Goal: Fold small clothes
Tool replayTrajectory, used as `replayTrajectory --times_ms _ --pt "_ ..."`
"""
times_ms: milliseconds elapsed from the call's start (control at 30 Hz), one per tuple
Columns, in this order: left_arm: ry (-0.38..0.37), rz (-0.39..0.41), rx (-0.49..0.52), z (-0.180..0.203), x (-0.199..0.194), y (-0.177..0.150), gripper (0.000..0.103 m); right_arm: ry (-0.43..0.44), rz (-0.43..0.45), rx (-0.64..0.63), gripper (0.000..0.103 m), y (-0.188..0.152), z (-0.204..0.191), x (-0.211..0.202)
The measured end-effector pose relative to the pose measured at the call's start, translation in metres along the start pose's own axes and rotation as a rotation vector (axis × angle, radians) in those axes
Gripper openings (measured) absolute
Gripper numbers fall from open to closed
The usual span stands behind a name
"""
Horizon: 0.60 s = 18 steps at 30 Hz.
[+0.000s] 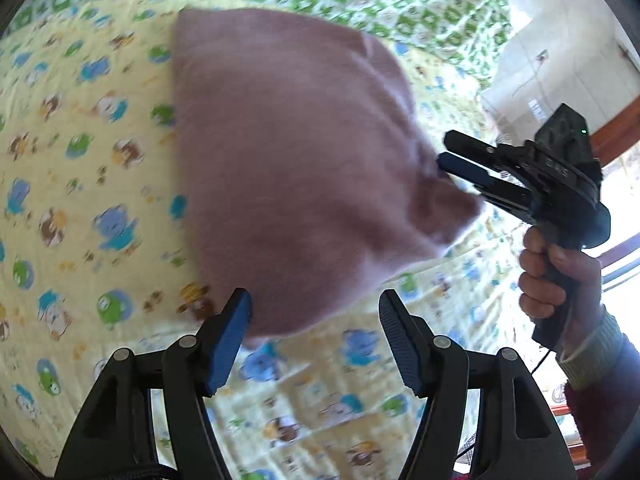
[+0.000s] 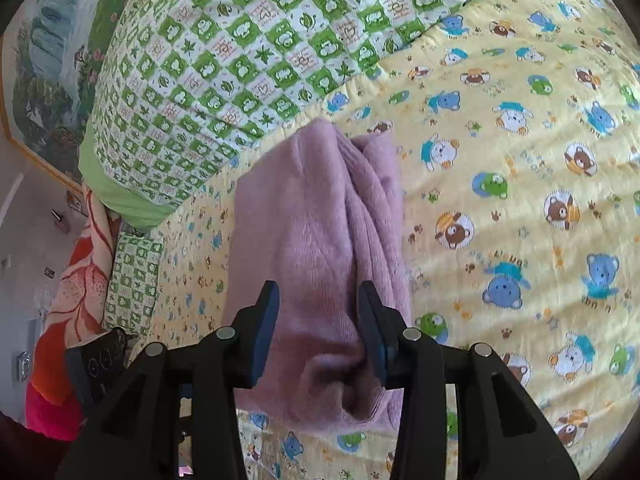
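A pink knitted garment (image 1: 288, 152) lies folded on the yellow bear-print quilt (image 1: 80, 160). My left gripper (image 1: 316, 308) stands open just short of its near corner; the left fingertip (image 1: 240, 304) is at the fabric's edge and nothing is between the pads. At the garment's right corner my right gripper (image 1: 446, 148) points in, held by a person's hand (image 1: 552, 272). In the right wrist view the garment (image 2: 304, 220) runs away from me in a long folded strip. My right gripper (image 2: 318, 300) is open over its near end, with fabric lying between the parted pads.
A green checked blanket (image 2: 240, 60) is bunched along the far side of the quilt (image 2: 520, 200). An orange floral cloth (image 2: 80, 280) hangs at the bed's left edge under a framed landscape picture (image 2: 48, 60). White furniture (image 1: 560, 72) stands past the bed.
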<state>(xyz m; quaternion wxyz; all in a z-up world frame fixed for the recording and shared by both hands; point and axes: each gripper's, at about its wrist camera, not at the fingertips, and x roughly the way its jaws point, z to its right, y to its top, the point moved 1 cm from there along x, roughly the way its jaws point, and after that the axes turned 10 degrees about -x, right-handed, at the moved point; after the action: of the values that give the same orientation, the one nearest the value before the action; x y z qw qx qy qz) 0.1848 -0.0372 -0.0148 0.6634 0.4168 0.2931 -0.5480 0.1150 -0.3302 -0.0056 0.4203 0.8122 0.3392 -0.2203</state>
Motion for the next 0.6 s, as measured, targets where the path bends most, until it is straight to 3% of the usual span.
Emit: replayTrajectory --times_ms 133,300,367,400,600 --pt "0.040 -0.011 -0.048 -0.022 -0.002 -0.017 0.067 -0.045 -0.051 -0.034 0.043 -0.011 -0.009 0.013" --pt "0.026 -0.021 -0.086 -0.029 0.001 -0.008 0.067 -0.097 -0.097 -0.083 0.041 -0.014 -0.017 0.027" --pt "0.024 -0.021 -0.075 -0.026 0.002 -0.004 0.067 -0.105 -0.106 -0.087 0.011 -0.014 -0.017 0.027" --pt "0.022 -0.021 -0.070 -0.023 0.002 -0.003 0.067 -0.105 -0.103 -0.085 0.004 -0.015 -0.018 0.024" --pt "0.030 -0.042 -0.052 -0.010 0.014 0.002 0.067 -0.041 0.034 -0.009 0.003 -0.019 -0.015 -0.027"
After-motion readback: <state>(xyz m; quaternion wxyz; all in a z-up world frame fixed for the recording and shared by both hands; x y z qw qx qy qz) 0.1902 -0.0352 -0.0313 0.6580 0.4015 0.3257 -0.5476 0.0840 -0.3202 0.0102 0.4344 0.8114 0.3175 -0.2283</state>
